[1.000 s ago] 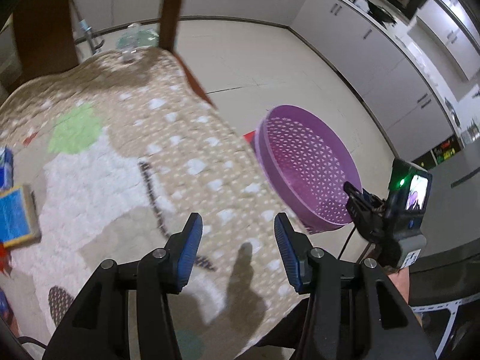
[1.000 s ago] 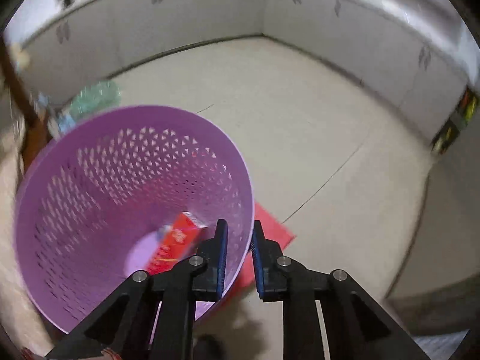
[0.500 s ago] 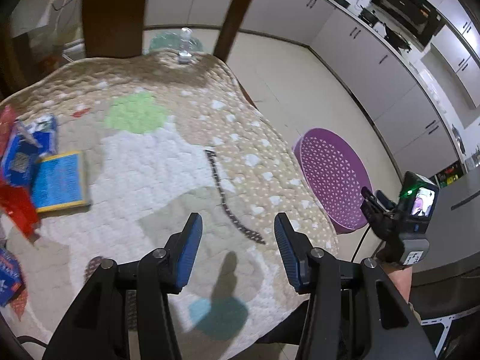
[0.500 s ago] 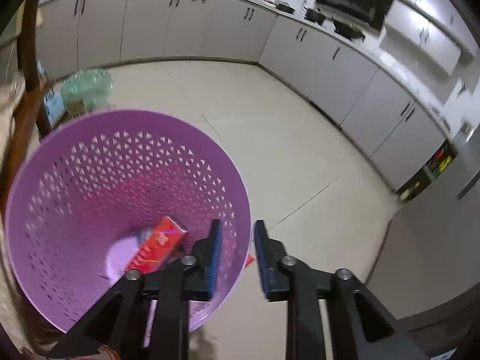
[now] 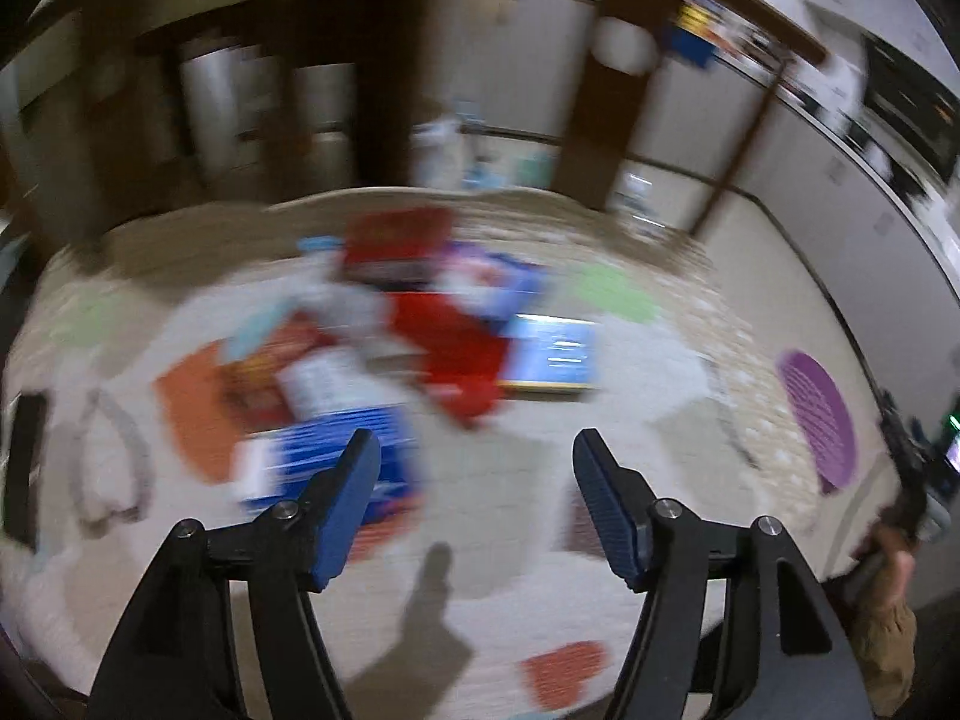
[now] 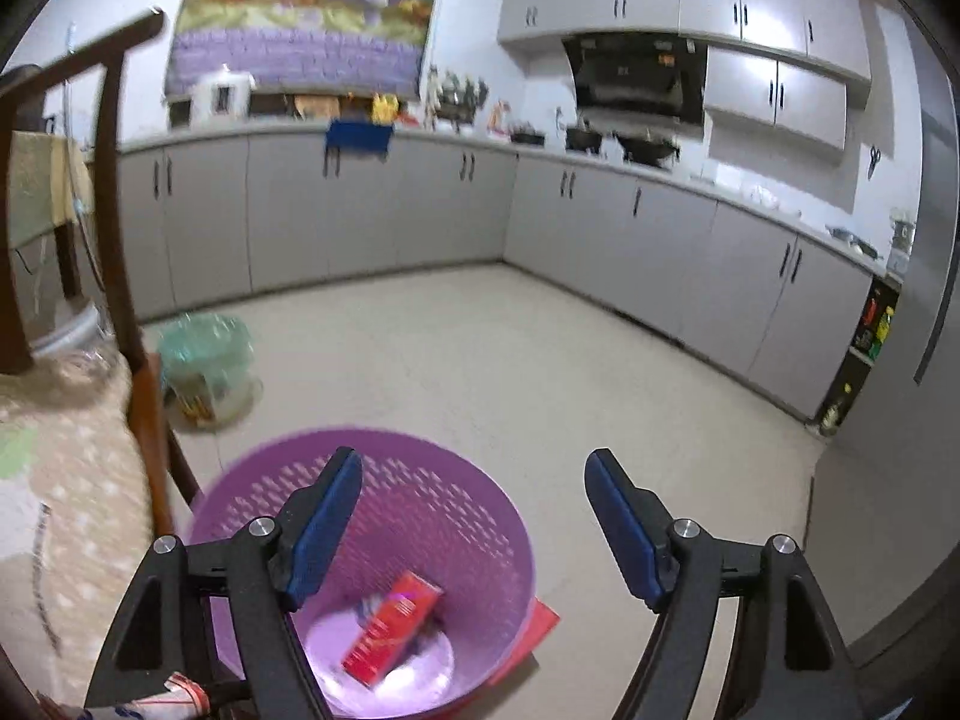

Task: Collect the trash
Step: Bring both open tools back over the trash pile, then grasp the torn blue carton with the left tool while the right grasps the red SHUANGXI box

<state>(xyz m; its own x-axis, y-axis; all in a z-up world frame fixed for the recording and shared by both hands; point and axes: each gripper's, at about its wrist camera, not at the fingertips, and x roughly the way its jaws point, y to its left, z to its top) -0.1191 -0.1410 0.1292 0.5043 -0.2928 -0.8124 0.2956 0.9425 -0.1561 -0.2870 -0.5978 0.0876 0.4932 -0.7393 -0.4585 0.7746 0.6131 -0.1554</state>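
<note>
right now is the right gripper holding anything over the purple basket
No, the right gripper stands open with nothing between its fingers, and the red box lies at the bottom of the purple basket.

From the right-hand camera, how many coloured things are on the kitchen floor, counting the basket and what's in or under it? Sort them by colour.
Purple: 1, the basket
Green: 1, the see-through bin
Red: 2, the carton in the basket and the flat sheet under it
Total: 4
</note>
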